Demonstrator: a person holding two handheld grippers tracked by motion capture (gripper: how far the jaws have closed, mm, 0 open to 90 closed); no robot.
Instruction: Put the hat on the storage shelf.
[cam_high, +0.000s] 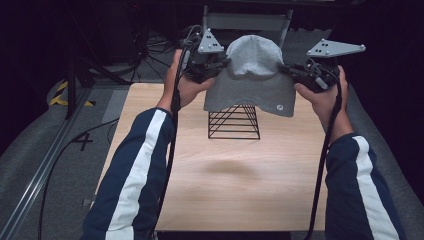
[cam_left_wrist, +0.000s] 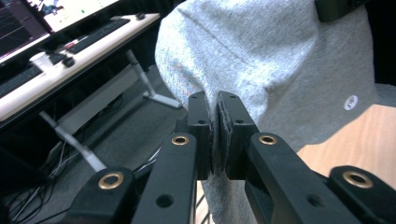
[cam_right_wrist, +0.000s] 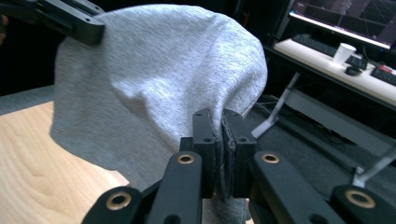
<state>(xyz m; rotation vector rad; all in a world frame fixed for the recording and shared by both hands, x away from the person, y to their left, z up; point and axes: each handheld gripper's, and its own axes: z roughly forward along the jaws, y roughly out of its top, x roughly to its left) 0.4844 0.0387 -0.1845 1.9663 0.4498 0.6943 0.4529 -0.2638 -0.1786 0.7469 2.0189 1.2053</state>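
A grey knit beanie (cam_high: 252, 75) hangs in the air above the far part of the wooden table (cam_high: 225, 170), stretched between both grippers. My left gripper (cam_high: 220, 65) is shut on the beanie's left edge, and the grey cloth (cam_left_wrist: 261, 56) is pinched between its black jaws. My right gripper (cam_high: 290, 70) is shut on the right edge, with the beanie (cam_right_wrist: 154, 88) bulging away from its jaws. A small white round tag (cam_high: 280, 106) sits near the lower right hem. Under the beanie stands a black wire rack (cam_high: 234, 122).
A desk with keyboards, a mouse and a white cup (cam_right_wrist: 344, 52) stands beyond the table, with monitors (cam_left_wrist: 28, 18) on it. Cables lie on the grey floor (cam_high: 65, 145) at the left. The near part of the table is bare wood.
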